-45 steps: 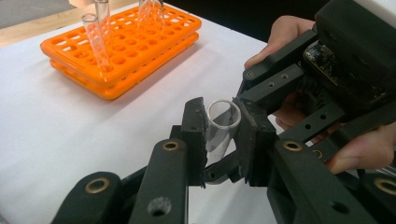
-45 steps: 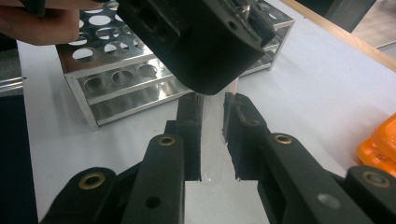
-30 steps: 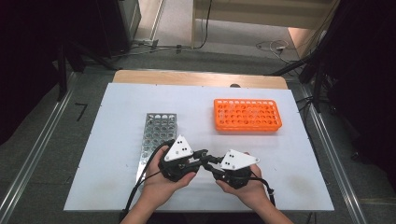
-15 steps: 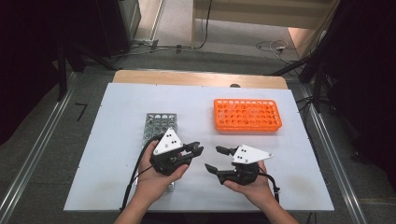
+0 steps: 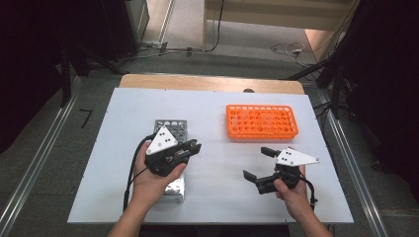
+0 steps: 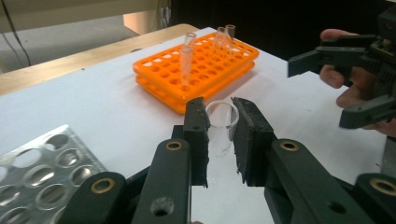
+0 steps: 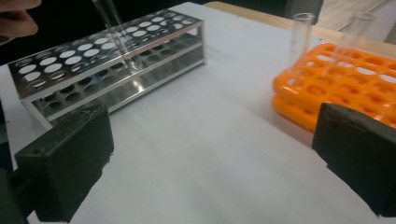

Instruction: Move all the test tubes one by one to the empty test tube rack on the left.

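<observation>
White table (image 5: 123, 118), orange tube rack (image 5: 262, 121) at far right, metal rack (image 5: 170, 129) at left. Left gripper (image 5: 190, 148) above the metal rack, clamped on a clear test tube (image 6: 219, 122). Right gripper (image 5: 257, 164) just opened, wide apart, nothing between.
</observation>
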